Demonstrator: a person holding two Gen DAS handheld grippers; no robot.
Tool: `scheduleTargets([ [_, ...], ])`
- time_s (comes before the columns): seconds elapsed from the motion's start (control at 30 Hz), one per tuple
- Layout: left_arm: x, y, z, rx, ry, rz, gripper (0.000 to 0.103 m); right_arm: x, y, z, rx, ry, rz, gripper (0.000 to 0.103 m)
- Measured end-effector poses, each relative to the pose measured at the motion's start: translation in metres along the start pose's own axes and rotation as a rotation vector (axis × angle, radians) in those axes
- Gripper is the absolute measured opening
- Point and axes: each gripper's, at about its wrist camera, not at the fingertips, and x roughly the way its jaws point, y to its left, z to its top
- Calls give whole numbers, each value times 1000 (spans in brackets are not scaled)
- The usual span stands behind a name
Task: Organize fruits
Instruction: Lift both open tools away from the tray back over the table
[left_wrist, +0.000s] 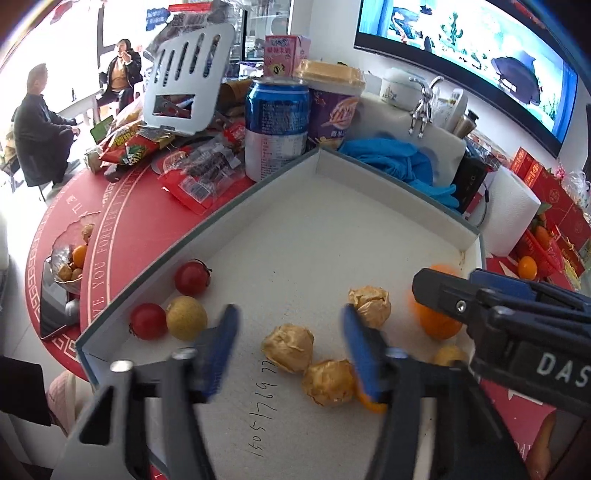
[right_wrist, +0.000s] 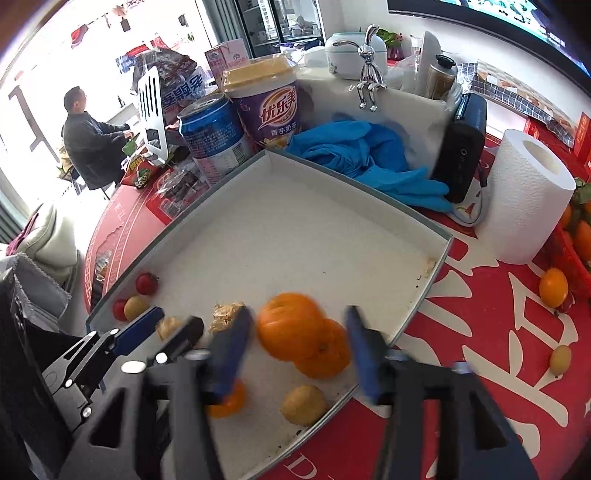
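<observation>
A shallow white box lid (left_wrist: 399, 192) (right_wrist: 332, 177) holds the fruit. In the left wrist view, two cherry tomatoes (left_wrist: 192, 277) and a yellow longan (left_wrist: 186, 317) lie at its left wall, three husked ground cherries (left_wrist: 288, 347) in the middle, an orange (left_wrist: 437, 321) at the right. My left gripper (left_wrist: 290, 354) is open over the ground cherries, holding nothing. My right gripper (right_wrist: 299, 350) is open around two oranges (right_wrist: 291, 325), which look blurred; a longan (right_wrist: 303, 405) and a small orange (right_wrist: 231, 402) lie near it.
Behind the lid stand a blue can (left_wrist: 277, 125), a purple cup (right_wrist: 267, 107), blue gloves (right_wrist: 369, 158) and a paper roll (right_wrist: 524, 199). A glass bowl of fruit (left_wrist: 70, 258) sits at the left table edge. Loose fruit (right_wrist: 553, 287) lies on the red cloth at right.
</observation>
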Motion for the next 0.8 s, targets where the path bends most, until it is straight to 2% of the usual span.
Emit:
scheduleTargets([
  [0.1,-4,1,0,-8,-14,9,81,-7,-2,1,9,-11,8,84],
  [0.17,-4,0,0,1,-3,19,82,-13,-6,1,21,-20,13,103],
  [0.4,-25,-15,0,68,-25,9,82,-41,-39,-7,104,-65,-34,103],
  [0.53,-36,-32,2,108,-35,-27,82,-50,-81,-22,191,-46,-104,103],
  [0.6,-43,-45,1,136,-38,-53,82,-53,-105,-33,226,-31,-171,103],
  [0.8,-54,-89,-9,250,-34,-126,82,-68,-160,-72,276,-7,-299,103],
])
